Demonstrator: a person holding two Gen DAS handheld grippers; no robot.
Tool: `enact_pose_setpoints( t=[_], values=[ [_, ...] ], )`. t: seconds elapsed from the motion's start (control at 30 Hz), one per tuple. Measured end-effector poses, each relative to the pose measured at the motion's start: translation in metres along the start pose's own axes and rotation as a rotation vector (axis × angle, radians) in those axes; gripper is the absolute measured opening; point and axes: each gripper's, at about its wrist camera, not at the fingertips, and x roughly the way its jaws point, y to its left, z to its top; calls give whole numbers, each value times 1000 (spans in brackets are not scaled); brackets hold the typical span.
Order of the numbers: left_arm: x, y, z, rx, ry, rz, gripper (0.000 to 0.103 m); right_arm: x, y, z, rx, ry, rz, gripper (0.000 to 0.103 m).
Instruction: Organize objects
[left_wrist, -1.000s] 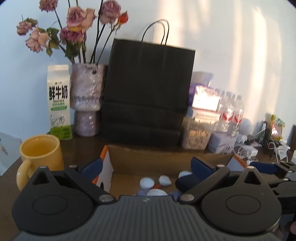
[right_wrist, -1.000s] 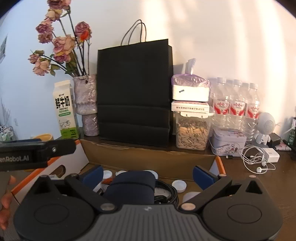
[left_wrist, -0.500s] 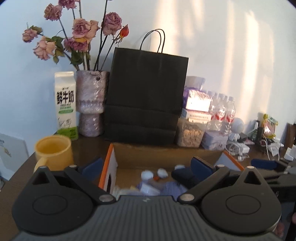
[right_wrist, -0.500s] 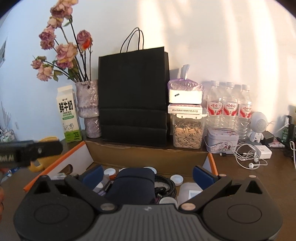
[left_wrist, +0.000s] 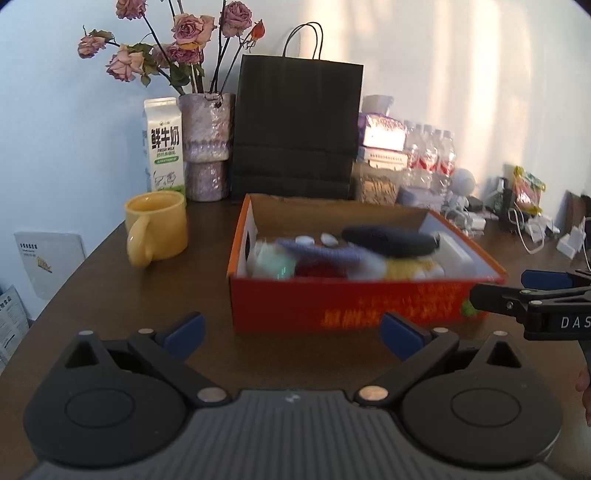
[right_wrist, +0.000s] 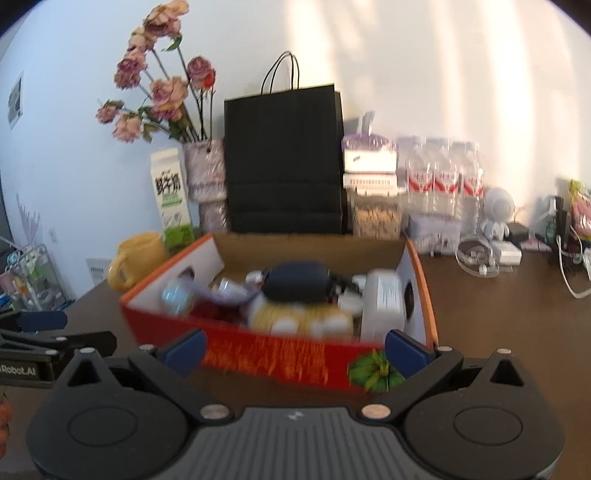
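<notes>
- Here the left hand-held gripper (left_wrist: 291, 332) hangs low over the dark brown wooden counter (left_wrist: 110, 295), its blue-padded fingers spread wide with nothing between them.
- The right hand-held gripper (right_wrist: 293, 349) is likewise spread wide and empty; in the left wrist view it shows as a black bar at the right edge, just beside the box's near right corner.
- Straight ahead of both stands the orange-red open cardboard box (left_wrist: 351, 306), apart from either gripper's fingers.
- Inside the box lie a dark navy oval pouch (left_wrist: 388, 240), a white rectangular pack (right_wrist: 384, 299) against the right wall, a yellow bundle (right_wrist: 295, 314) and small white caps; much of it is blurred.
- Left of the box sits a yellow ceramic mug (left_wrist: 155, 232), handle turned toward the camera.
- Behind the mug stand a white-and-green milk carton (left_wrist: 164, 147) and a mottled purple vase of dried pink roses (left_wrist: 207, 147).
- A tall black paper bag with cord handles (left_wrist: 299, 125) stands directly behind the box, against the wall.
- To its right are a clear jar of seeds (right_wrist: 375, 218), shrink-wrapped water bottles (right_wrist: 443, 177), a small white robot figure (right_wrist: 496, 214) and white cables (right_wrist: 476, 258).
</notes>
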Motion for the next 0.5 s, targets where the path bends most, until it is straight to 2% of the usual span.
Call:
enact_pose_setpoints(
  t=[0.27, 0.5],
  values=[
    [-30, -1, -22, -13, 19, 8, 103, -33, 9, -29, 8, 39, 20, 103],
    [-42, -4, -27, -15, 19, 4, 103, -48, 13, -34, 8, 34, 24, 103]
  ],
)
